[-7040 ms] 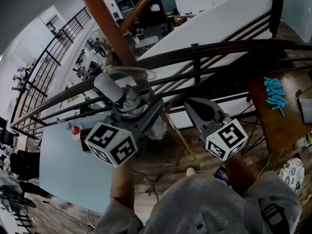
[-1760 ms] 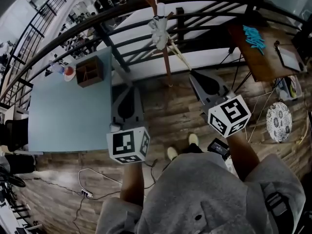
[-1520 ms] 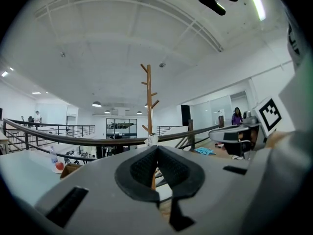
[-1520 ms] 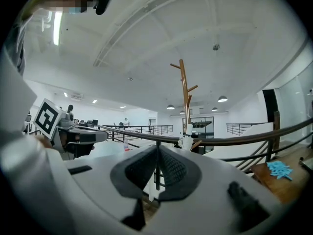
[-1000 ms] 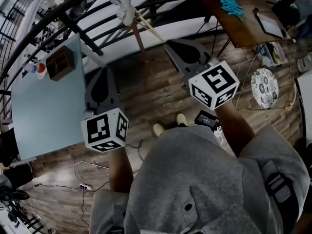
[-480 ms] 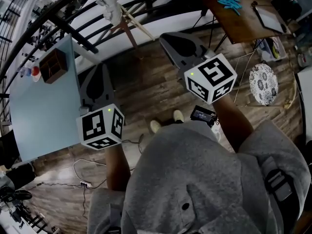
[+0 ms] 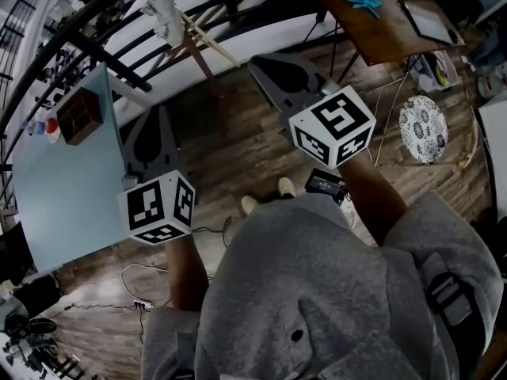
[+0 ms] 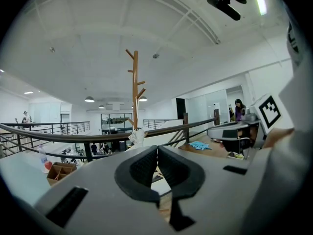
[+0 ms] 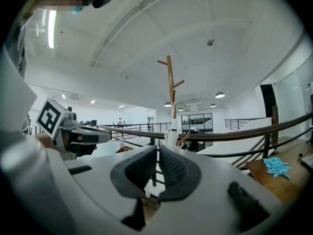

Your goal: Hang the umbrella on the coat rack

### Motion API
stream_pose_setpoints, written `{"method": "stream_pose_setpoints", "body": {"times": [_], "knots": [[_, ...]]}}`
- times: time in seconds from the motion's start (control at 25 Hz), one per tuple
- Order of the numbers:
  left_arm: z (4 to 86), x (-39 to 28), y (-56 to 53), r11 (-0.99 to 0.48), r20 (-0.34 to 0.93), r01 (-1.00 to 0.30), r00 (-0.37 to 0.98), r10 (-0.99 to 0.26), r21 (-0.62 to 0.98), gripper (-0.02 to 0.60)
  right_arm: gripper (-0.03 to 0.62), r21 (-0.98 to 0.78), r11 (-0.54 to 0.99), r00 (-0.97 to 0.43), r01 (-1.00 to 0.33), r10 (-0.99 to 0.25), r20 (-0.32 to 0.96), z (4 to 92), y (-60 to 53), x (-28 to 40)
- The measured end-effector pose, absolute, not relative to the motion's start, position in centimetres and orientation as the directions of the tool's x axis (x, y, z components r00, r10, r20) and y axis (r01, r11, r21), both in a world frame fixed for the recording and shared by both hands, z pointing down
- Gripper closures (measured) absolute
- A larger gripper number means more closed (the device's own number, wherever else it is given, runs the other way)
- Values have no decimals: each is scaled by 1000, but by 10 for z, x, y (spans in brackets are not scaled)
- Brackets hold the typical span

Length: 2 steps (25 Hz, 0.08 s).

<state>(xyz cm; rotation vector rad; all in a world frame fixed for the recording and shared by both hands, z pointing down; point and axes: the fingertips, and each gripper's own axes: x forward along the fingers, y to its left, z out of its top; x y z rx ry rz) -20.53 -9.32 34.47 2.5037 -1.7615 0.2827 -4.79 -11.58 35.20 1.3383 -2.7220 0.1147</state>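
A wooden coat rack (image 8: 135, 87) stands at the railing, and its pole also rises in the right gripper view (image 9: 170, 92). On its lower part hangs the white folded umbrella (image 7: 162, 10), small and far off in both gripper views (image 8: 138, 137) (image 9: 172, 137). My left gripper (image 7: 152, 125) (image 8: 157, 148) is held level over the wooden floor, well back from the rack, shut with nothing in it. To its right and slightly farther forward, my right gripper (image 7: 265, 66) (image 9: 157, 148) is also shut with nothing between its pads.
A pale blue table (image 7: 63, 165) with a wooden box (image 7: 79, 115) stands at the left. Behind it runs a dark railing (image 7: 103, 46). A brown desk (image 7: 380, 30) with blue items is at the upper right, and a patterned plate (image 7: 422, 129) and cables lie on the floor.
Seven seconds ago my left gripper was up at the rack with the umbrella. The umbrella now hangs there alone. Both grippers have dropped and drawn back from the rack, both empty.
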Motion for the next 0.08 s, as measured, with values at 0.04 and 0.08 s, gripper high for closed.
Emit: {"method": "stream_pose_setpoints", "body": {"times": [0.04,0.08], "knots": [[345,-205,-94,-342,188,-938,327,-926,-52,565,565,-21,608,-605,-794,-786,128,352,-116,-47],[345,-205,-94,-342,188,-938,327,-926,-53,565,565,-21,607,-604,-794,-787,127,353,-117,-47]]}}
